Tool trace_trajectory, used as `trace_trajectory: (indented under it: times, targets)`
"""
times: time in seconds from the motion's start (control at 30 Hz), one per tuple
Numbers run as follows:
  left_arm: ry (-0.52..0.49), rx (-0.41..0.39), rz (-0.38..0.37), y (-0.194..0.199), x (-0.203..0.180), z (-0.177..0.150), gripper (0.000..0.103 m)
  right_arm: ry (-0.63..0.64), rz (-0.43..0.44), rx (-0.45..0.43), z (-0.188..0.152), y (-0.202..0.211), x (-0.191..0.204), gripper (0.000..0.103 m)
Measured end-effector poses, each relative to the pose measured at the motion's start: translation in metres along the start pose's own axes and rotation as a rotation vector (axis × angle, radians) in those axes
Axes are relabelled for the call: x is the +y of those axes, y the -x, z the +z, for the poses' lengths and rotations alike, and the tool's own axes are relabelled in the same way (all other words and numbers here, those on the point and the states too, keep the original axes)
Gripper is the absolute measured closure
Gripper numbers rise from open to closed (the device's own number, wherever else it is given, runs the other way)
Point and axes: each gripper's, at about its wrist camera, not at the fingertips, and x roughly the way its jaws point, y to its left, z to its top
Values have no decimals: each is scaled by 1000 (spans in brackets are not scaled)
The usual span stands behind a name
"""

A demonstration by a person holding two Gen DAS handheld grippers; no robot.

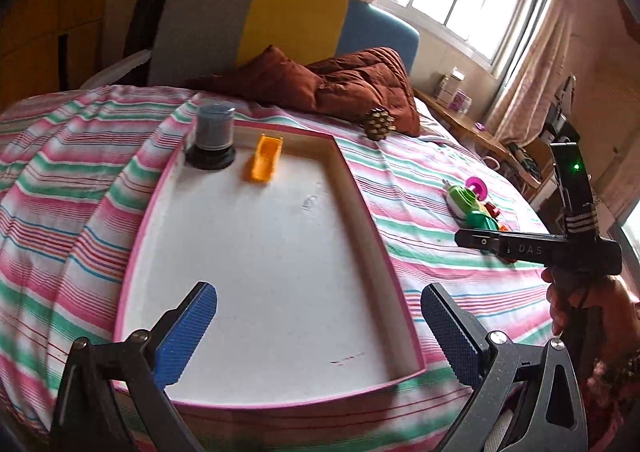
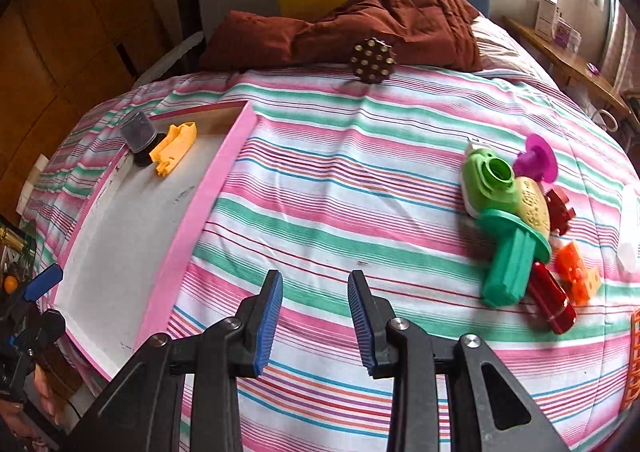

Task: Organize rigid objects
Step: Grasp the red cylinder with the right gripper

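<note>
Seemingly a gathering step is in hand: two things are already set at the far end of the pink-rimmed tray (image 1: 368, 212), a dark jar (image 1: 210, 140) and an orange piece (image 1: 266, 158). Neither claw is loaded; the left gripper (image 1: 318, 328) is spread wide over the tray, the right gripper (image 2: 314, 316) stands apart, empty, above the striped cover. The toy pile (image 2: 516, 228) lies to its right on the bed; the green handled toy (image 2: 506, 264) is judged the likely next pick, its long axis running toward the camera, handle nearest, so a rightward reach across the handle is called for
</note>
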Motion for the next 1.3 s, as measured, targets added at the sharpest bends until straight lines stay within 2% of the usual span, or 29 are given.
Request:
trace_trajectory:
  times: [0.13, 0.3, 0.4, 0.5, 0.7, 0.97, 1.13, 1.17, 1.23, 1.3]
  targets:
    - [-25, 24, -21, -3, -15, -3, 0, -72, -41, -22, -9, 16, -45, 70]
    - [-54, 46, -39, -6, -32, -6, 0, -137, -159, -56, -6, 35, -101, 70]
    - [-64, 56, -48, -7, -40, -6, 0, -161, -221, -33, -2, 33, -131, 70]
    - [-78, 60, -47, -8, -47, -6, 0, -179, -200, 14, 0, 23, -152, 70]
    - [-86, 78, -39, -11, -53, -7, 0, -118, -200, 49, -2, 4, -154, 69]
    - [-115, 90, -51, -14, -70, -8, 0, -170, -146, 30, -2, 5, -165, 69]
    - [-140, 95, -58, -16, -83, -8, 0, -133, -135, 68, -2, -2, -157, 69]
    - [-142, 95, -60, -16, -86, -7, 0, -122, -140, 75, -3, -5, -154, 69]
    - [-147, 96, -66, -17, -90, -6, 0, -124, -138, 80, -4, -6, -150, 77]
    - [-157, 96, -67, -18, -96, -3, 0, -141, -115, 89, -6, -7, -151, 77]
